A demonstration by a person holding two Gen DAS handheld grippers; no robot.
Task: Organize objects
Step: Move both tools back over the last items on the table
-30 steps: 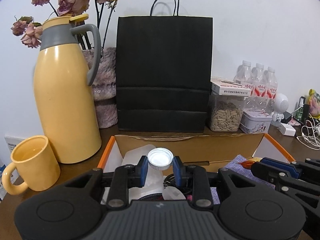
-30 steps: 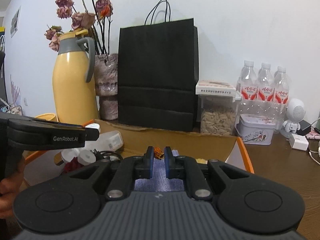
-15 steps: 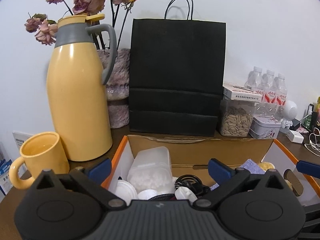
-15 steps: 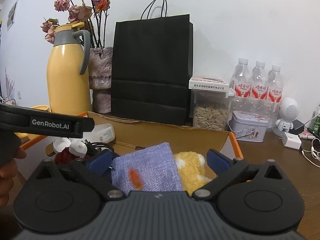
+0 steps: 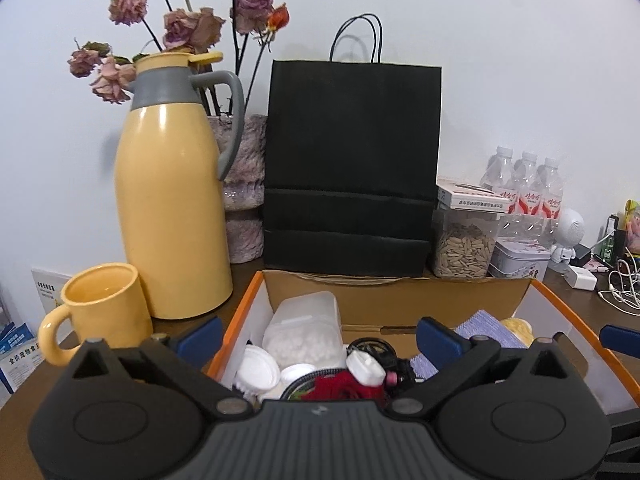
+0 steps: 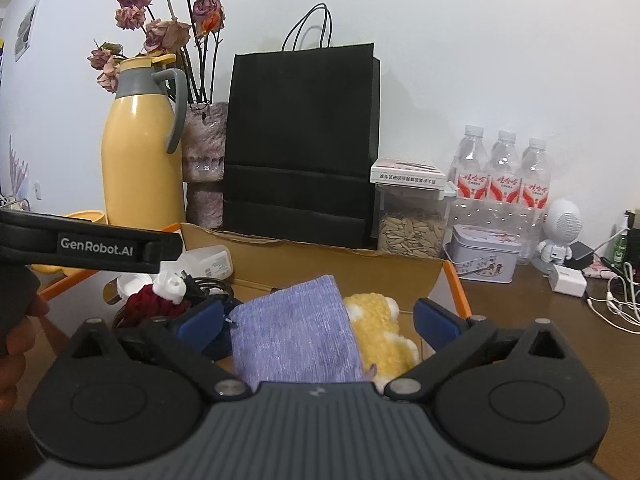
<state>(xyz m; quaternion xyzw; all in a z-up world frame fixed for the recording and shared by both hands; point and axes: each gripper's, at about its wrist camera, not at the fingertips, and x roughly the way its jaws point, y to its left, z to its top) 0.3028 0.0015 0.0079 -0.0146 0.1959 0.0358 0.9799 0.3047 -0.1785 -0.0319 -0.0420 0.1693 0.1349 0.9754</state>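
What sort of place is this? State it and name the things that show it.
Probably a home desk or side table against a wall: a yellow thermos with matching mug, dried roses in a vase, bottled water, and charger cables.

You see a yellow jug (image 5: 172, 216) with a grey collar, a black bag (image 5: 352, 168), and a lilac cloth (image 6: 296, 336).

Glossy yellow jug (image 5: 172, 216); matt black paper bag (image 5: 352, 168); cardboard box (image 5: 400, 300), woven lilac cloth (image 6: 292, 340)
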